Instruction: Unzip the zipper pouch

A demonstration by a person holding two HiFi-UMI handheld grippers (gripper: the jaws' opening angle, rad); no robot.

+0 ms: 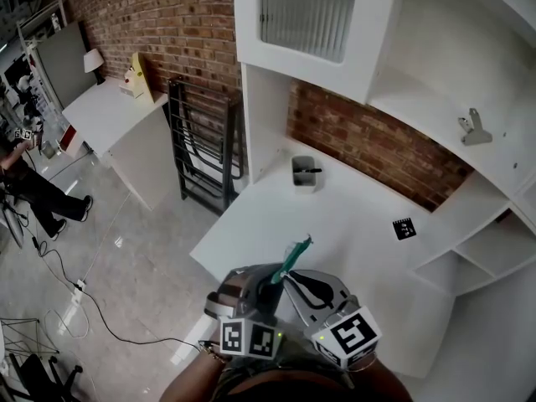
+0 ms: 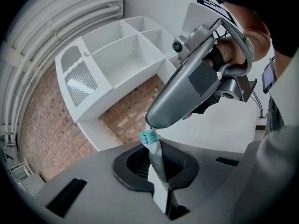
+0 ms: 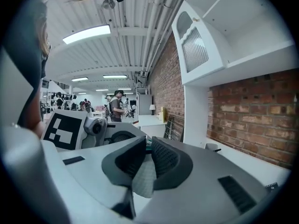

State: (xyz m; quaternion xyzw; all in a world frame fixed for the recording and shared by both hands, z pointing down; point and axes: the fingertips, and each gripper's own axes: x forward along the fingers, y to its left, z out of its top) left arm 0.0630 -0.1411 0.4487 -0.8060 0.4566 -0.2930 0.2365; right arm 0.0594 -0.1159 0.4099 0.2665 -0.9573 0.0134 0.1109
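Observation:
I hold a grey fabric zipper pouch (image 1: 293, 254) with a teal end above the near edge of the white desk (image 1: 360, 216). My left gripper (image 1: 268, 288) is shut on it. In the left gripper view the grey cloth (image 2: 158, 164) runs up between the dark pads (image 2: 180, 161) to the teal tab (image 2: 148, 137). The tip of my right gripper (image 2: 152, 121) meets that tab from above. In the right gripper view the right gripper (image 3: 147, 154) is shut on grey mesh cloth (image 3: 144, 178), and the left gripper (image 3: 117, 137) faces it closely. The zipper slider is hidden.
A small grey holder (image 1: 303, 172) and a black marker tag (image 1: 404, 229) sit on the desk. White shelves (image 1: 452, 74) rise behind, with a metal clip (image 1: 475, 128) on one. A black rack (image 1: 201, 149), another table (image 1: 105, 111) and a seated person (image 1: 33, 187) are at the left.

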